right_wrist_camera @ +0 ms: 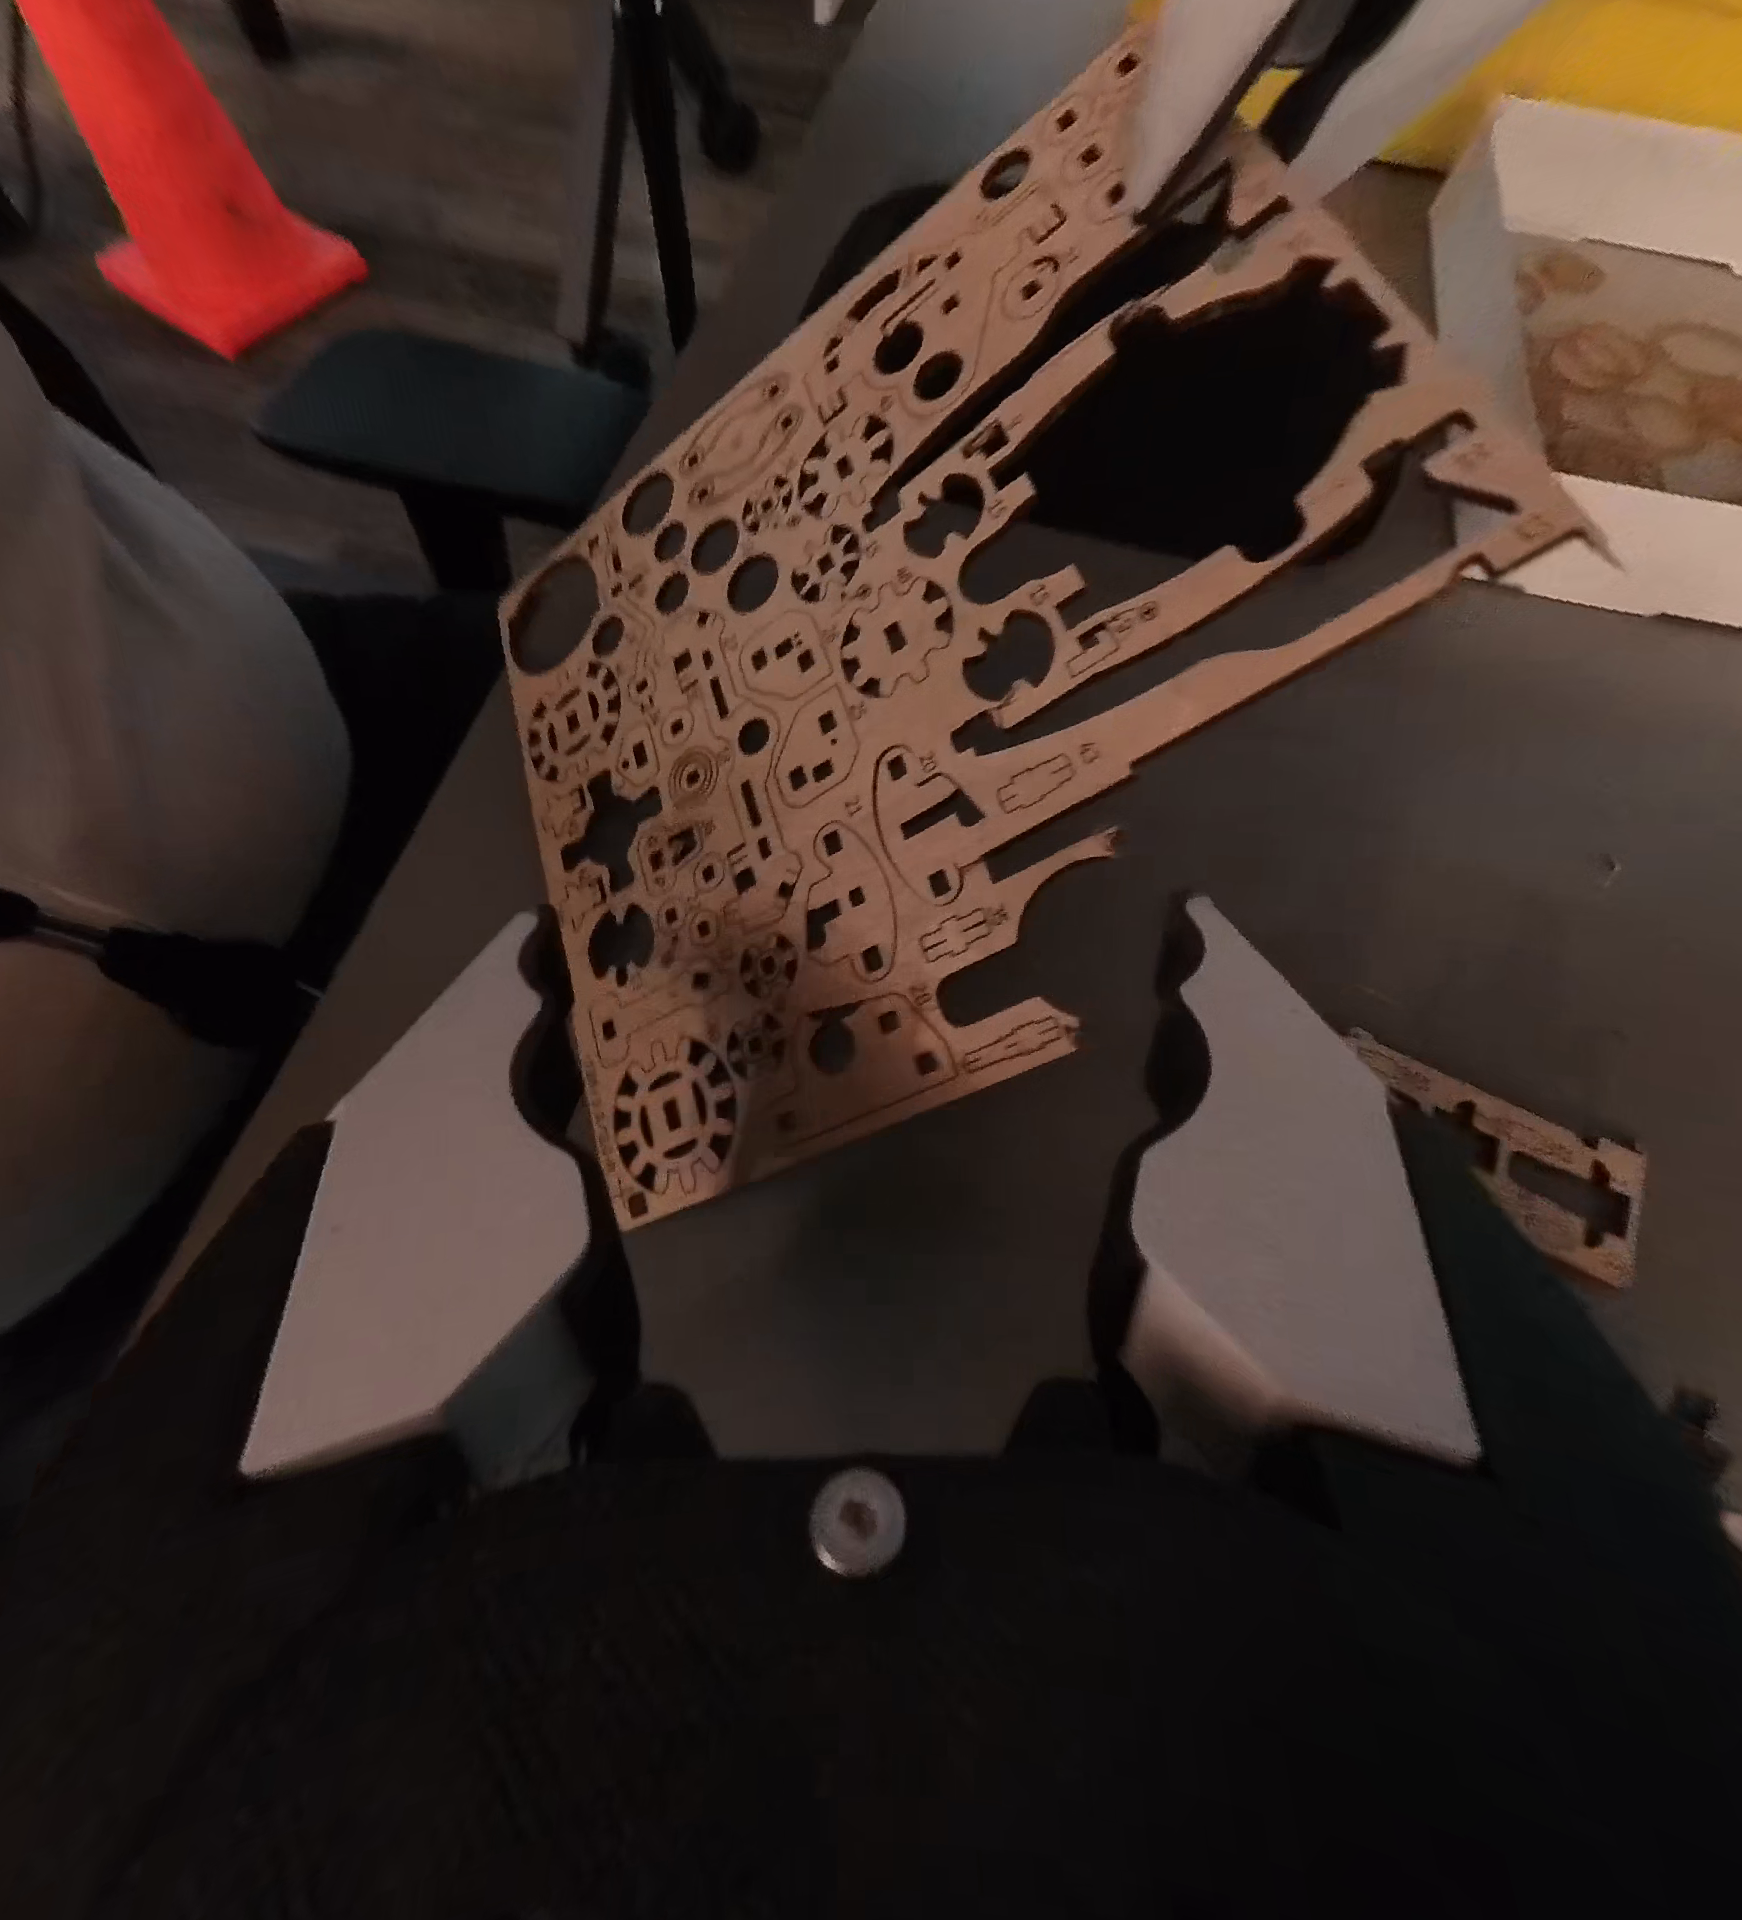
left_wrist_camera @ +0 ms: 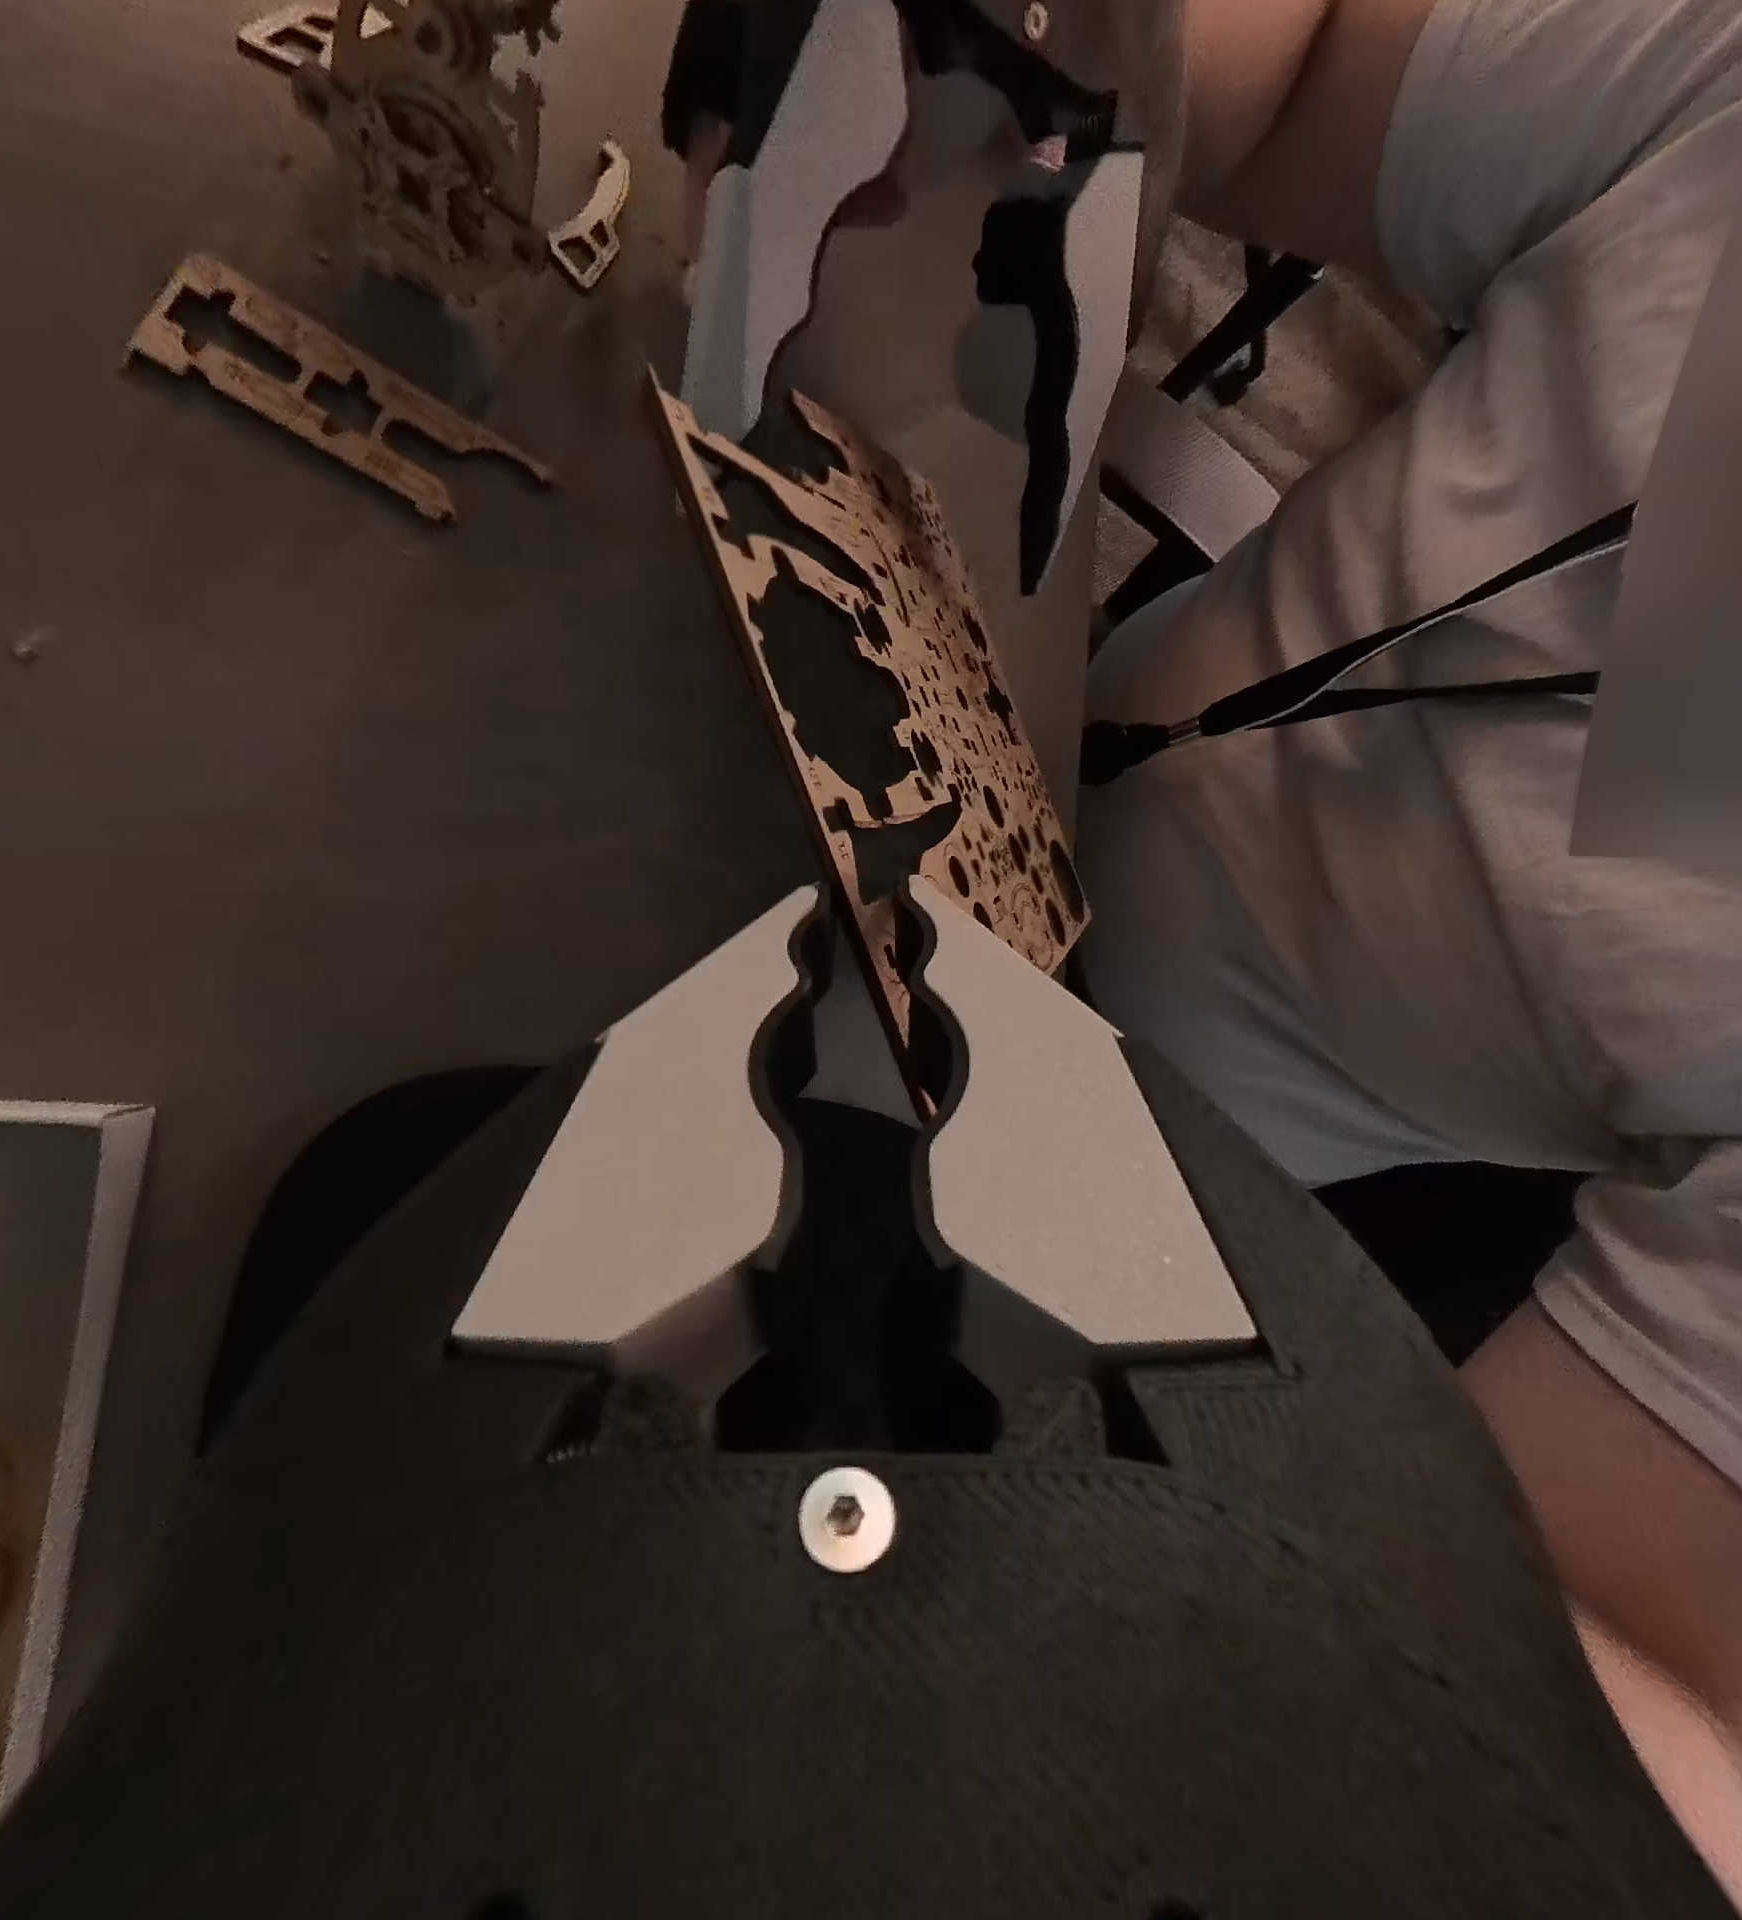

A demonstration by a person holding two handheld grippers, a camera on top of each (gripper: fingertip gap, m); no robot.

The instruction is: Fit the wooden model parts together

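My left gripper [left_wrist_camera: 867, 904] is shut on the edge of a thin laser-cut wooden sheet [left_wrist_camera: 898, 675] and holds it tilted above the dark table. The sheet has many gear and slot shapes, and several are punched out. In the right wrist view the sheet [right_wrist_camera: 846, 727] fills the middle, with the left gripper's white fingers [right_wrist_camera: 1173, 114] pinching its far edge. My right gripper [right_wrist_camera: 862, 914] is open, and the sheet's near corner lies between its fingers, close to the left one. Its white fingers [left_wrist_camera: 794, 239] show beyond the sheet in the left wrist view.
A wooden strip remnant [left_wrist_camera: 306, 384] [right_wrist_camera: 1532, 1174], a partly built wooden model [left_wrist_camera: 420, 135] and a small curved piece [left_wrist_camera: 592, 218] lie on the table [left_wrist_camera: 223, 779]. A white box of wooden parts [right_wrist_camera: 1656, 395] stands at the table's edge. A person's white-shirted torso [left_wrist_camera: 1418, 831] is close by. An orange cone [right_wrist_camera: 212, 187] stands on the floor.
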